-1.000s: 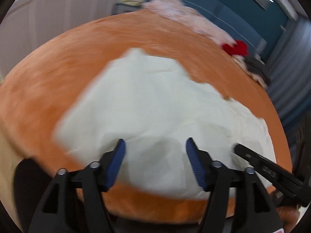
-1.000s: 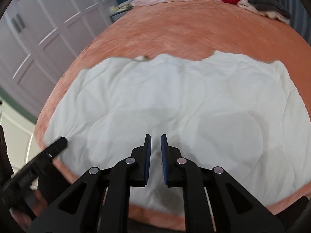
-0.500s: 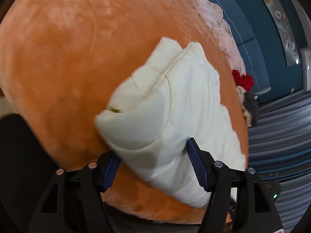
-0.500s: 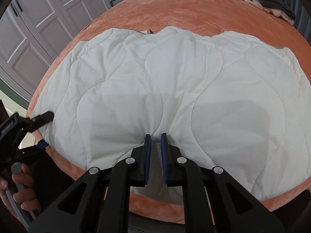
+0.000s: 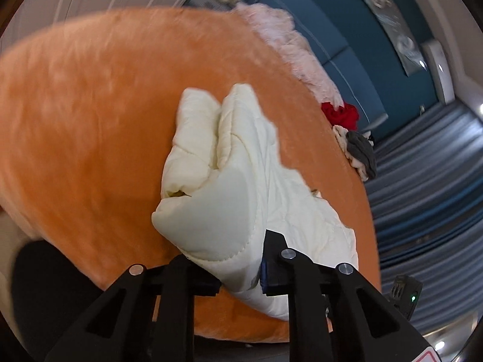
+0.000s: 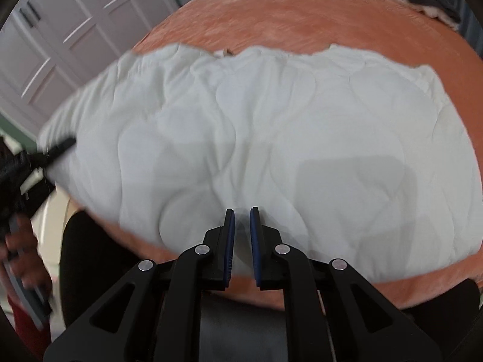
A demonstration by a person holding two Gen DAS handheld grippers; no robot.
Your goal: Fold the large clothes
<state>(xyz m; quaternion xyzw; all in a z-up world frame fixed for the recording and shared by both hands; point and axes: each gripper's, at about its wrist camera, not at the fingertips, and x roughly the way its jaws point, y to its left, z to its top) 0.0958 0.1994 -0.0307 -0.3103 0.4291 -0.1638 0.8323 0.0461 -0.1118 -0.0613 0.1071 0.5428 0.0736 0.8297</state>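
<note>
A cream quilted garment (image 6: 286, 138) lies spread on the orange bed cover (image 6: 302, 15). In the left wrist view my left gripper (image 5: 238, 274) is shut on the garment's left corner (image 5: 217, 211), which bunches up between the jaws. In the right wrist view that gripper (image 6: 45, 157) shows at the garment's left edge, held by a hand. My right gripper (image 6: 241, 235) hovers over the garment's near edge, jaws nearly together with a narrow gap and nothing between them.
A pink fluffy blanket (image 5: 289, 39), a red garment (image 5: 339, 114) and grey and white clothes (image 5: 359, 150) lie along the bed's far side. White wardrobe doors (image 6: 60, 36) stand to the left. Blue curtains (image 5: 428, 181) hang to the right.
My left gripper swung to the garment's left corner and closed on it. The corner now bunches and lifts. My right gripper stayed nearly closed and drew back slightly.
</note>
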